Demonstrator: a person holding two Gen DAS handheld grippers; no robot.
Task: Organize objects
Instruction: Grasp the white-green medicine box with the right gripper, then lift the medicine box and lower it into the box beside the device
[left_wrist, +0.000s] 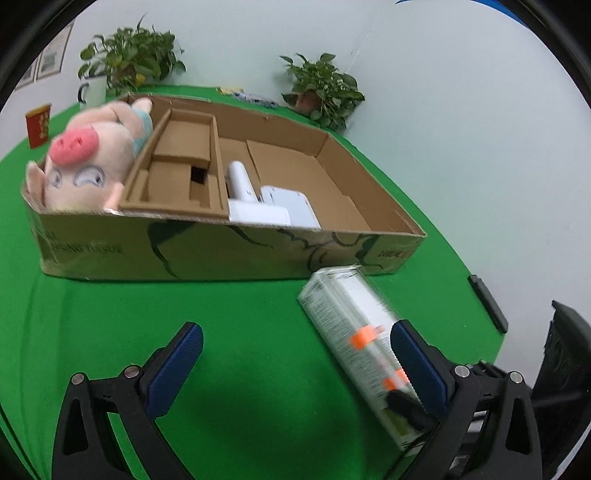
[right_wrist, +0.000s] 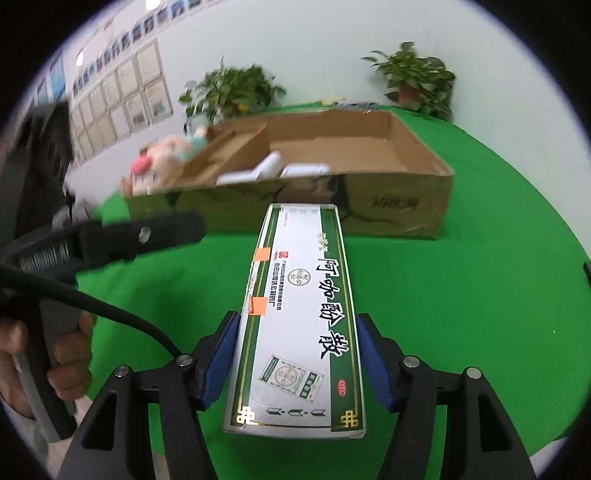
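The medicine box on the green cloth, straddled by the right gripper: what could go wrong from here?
1. The right gripper straddles only the near end of the long medicine box, so a lift could let the far end droop or twist.
2. The far end lies close to the cardboard box wall and might catch on it.
3. The left gripper hovers open nearby and could get in the way.

left tool (left_wrist: 295, 363): black frame | blue ribbed pads, silver screws | right tool (right_wrist: 297, 360): same (black cable alongside)
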